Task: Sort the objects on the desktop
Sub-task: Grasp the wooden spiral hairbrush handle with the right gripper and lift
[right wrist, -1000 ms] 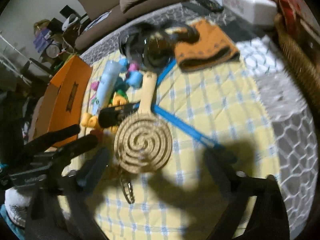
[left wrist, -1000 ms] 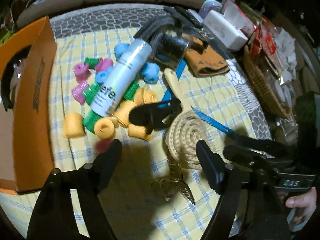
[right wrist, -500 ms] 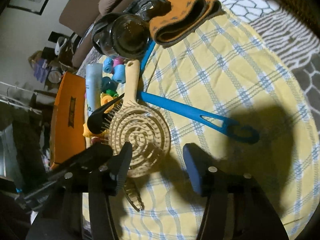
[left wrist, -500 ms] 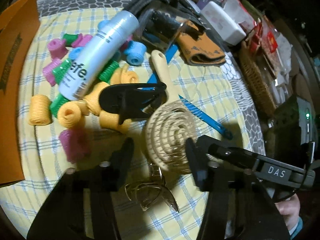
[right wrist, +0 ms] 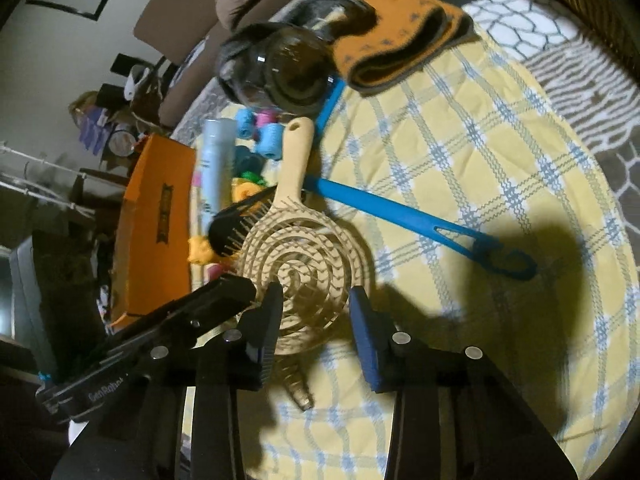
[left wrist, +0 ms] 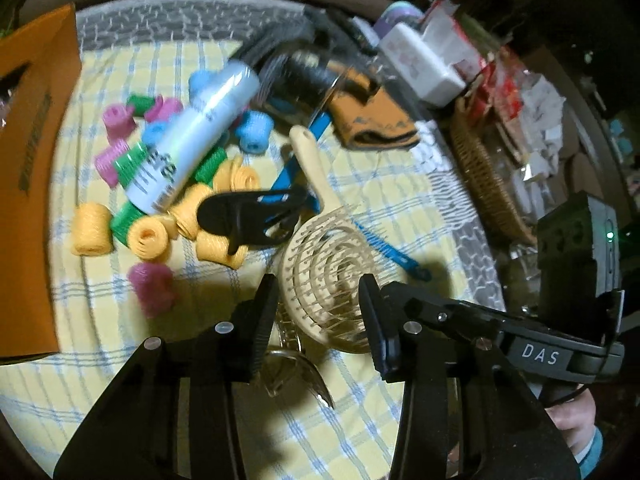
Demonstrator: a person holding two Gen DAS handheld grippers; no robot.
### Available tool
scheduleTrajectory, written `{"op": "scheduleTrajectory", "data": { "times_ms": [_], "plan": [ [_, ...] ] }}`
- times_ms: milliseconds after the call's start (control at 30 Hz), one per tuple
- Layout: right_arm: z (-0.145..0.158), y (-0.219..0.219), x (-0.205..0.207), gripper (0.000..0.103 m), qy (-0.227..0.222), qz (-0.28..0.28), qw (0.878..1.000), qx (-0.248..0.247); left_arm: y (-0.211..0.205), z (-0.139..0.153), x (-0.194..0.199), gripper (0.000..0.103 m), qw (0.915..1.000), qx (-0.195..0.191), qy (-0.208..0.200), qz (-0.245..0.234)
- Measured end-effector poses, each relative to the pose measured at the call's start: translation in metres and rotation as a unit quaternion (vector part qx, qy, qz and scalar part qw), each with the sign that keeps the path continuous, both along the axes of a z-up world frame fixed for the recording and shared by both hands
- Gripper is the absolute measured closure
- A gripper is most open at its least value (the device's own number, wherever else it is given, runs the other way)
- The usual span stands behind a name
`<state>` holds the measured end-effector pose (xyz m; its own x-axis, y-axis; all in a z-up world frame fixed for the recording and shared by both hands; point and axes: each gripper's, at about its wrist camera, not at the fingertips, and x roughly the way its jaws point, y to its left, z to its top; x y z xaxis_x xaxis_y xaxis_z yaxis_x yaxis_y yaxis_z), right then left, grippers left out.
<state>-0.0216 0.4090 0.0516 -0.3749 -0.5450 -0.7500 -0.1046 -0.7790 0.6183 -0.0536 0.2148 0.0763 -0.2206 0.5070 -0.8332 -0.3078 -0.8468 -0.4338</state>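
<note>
Two grippers converge on one cream spiral hairbrush (left wrist: pixel 324 276) lying bristles-up on the yellow checked cloth (right wrist: pixel 480 152). The left gripper (left wrist: pixel 318 312) and right gripper (right wrist: pixel 314 320) have both just been closing; each frames the brush's round head between part-open jaws, pad contact not discernible. A black brush (left wrist: pixel 244 216) touches the head at 10 o'clock. A blue comb (right wrist: pixel 400 216) extends toward 3 o'clock. Hair rollers (left wrist: pixel 148 236) and a spray can (left wrist: pixel 192 140) lie at 10 o'clock.

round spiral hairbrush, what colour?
Cream round spiral hairbrush; clearest in the right wrist view.
</note>
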Motion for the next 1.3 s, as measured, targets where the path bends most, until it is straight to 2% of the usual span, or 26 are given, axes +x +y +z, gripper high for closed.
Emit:
{"op": "scheduleTrajectory", "data": {
  "times_ms": [100, 200, 300, 400, 467, 567, 633, 700, 867, 967, 1067, 1300],
  "plan": [
    [0.023, -0.009, 0.007, 0.069, 0.016, 0.011, 1.0, 0.011, -0.009, 0.023, 0.003, 0.065, 0.9998, 0.008, 0.019, 0.001],
    [0.044, -0.024, 0.012, 0.075, 0.03, 0.025, 0.999, 0.011, -0.019, 0.047, 0.006, 0.066, 0.9992, 0.024, 0.033, 0.001],
    [0.066, -0.044, 0.017, 0.089, 0.048, 0.046, 0.998, 0.006, -0.028, 0.064, 0.01, 0.07, 0.9984, 0.044, 0.036, 0.0],
    [0.084, -0.068, 0.016, 0.097, 0.062, 0.055, 0.996, 0.013, -0.04, 0.079, 0.013, 0.072, 0.9978, 0.04, 0.052, 0.008],
    [0.09, -0.076, 0.014, 0.097, 0.065, 0.053, 0.996, 0.021, -0.047, 0.078, 0.012, 0.072, 0.9983, 0.024, 0.051, 0.015],
    [0.086, -0.074, 0.011, 0.088, 0.05, 0.037, 0.997, 0.04, -0.058, 0.068, 0.013, 0.068, 0.9989, 0.001, 0.044, 0.015],
    [0.078, -0.072, 0.01, 0.073, 0.039, 0.028, 0.997, 0.059, -0.063, 0.056, 0.016, 0.057, 0.9992, -0.013, 0.036, 0.011],
    [0.066, -0.065, 0.011, 0.065, 0.026, 0.022, 0.997, 0.066, -0.067, 0.042, 0.024, 0.054, 0.9995, -0.021, 0.025, 0.004],
    [0.036, -0.056, 0.013, 0.056, -0.003, 0.011, 0.998, 0.069, -0.07, 0.002, 0.057, 0.039, 0.9988, -0.046, 0.01, -0.015],
    [0.019, -0.053, 0.011, 0.052, -0.018, 0.001, 0.998, 0.067, -0.077, -0.024, 0.07, 0.038, 0.9991, -0.033, -0.026, -0.005],
    [0.001, -0.051, 0.011, 0.051, -0.036, -0.006, 0.998, 0.052, -0.085, -0.036, 0.079, 0.038, 0.9989, -0.002, -0.045, 0.013],
    [-0.021, -0.048, 0.005, 0.05, -0.06, -0.03, 0.997, 0.023, -0.105, -0.034, 0.083, 0.038, 0.9958, 0.045, -0.063, 0.049]
  ]
}}
